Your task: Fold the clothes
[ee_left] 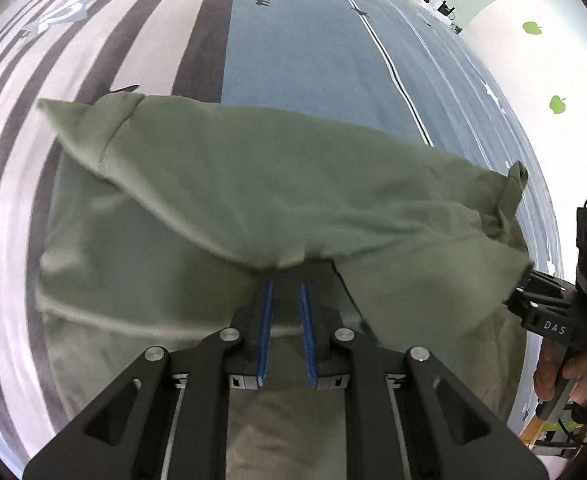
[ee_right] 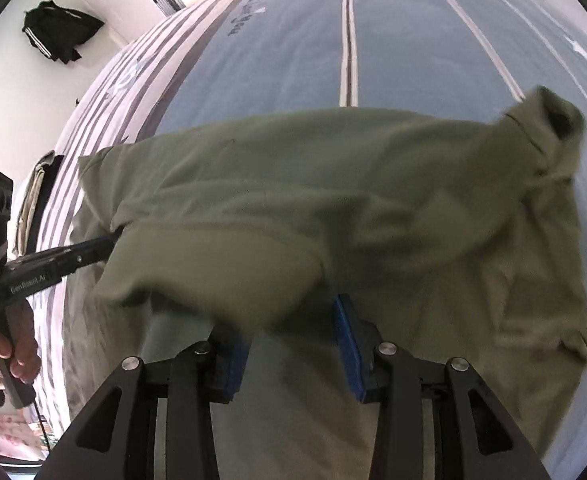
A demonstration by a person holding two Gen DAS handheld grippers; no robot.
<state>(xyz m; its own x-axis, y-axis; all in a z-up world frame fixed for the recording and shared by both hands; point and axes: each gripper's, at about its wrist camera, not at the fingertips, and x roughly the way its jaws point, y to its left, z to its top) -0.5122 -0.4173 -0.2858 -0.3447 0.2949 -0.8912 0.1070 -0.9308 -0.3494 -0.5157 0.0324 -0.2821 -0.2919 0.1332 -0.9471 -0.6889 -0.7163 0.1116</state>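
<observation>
Left wrist view: left gripper (ee_left: 286, 280) angled down over an olive-green garment (ee_left: 221, 184) spread on a striped bedsheet (ee_left: 301, 52), blue pads (ee_left: 267, 320) drawn close with only a narrow slot between them. Fingertips buried under a lifted fold of the green cloth – pinching that fold near its edge. Lower layer of the garment lying flat beneath, on the grey-and-white striped part of the sheet and partly on the blue band. At the right edge, right gripper (ee_left: 523, 280) gripped by a hand (ee_left: 561, 372), its tip lost in the same raised fold. Pale wall with green apple stickers (ee_left: 532, 28) beyond the bed.

Right wrist view: right gripper (ee_right: 293, 312) pointing down at the same garment (ee_right: 373, 184), blue pads (ee_right: 347, 344) set moderately apart, a bunched thickness of cloth draped over and between the tips – pinched on that bunch. Sleeve opening (ee_right: 561, 124) raised at upper right. At the left, left gripper (ee_right: 109, 242) held by a hand (ee_right: 1, 352), nose tucked into the fold's edge. Dark clothing (ee_right: 59, 30) hanging on the white wall at upper left, more folded fabric (ee_right: 37, 196) by the bedside
</observation>
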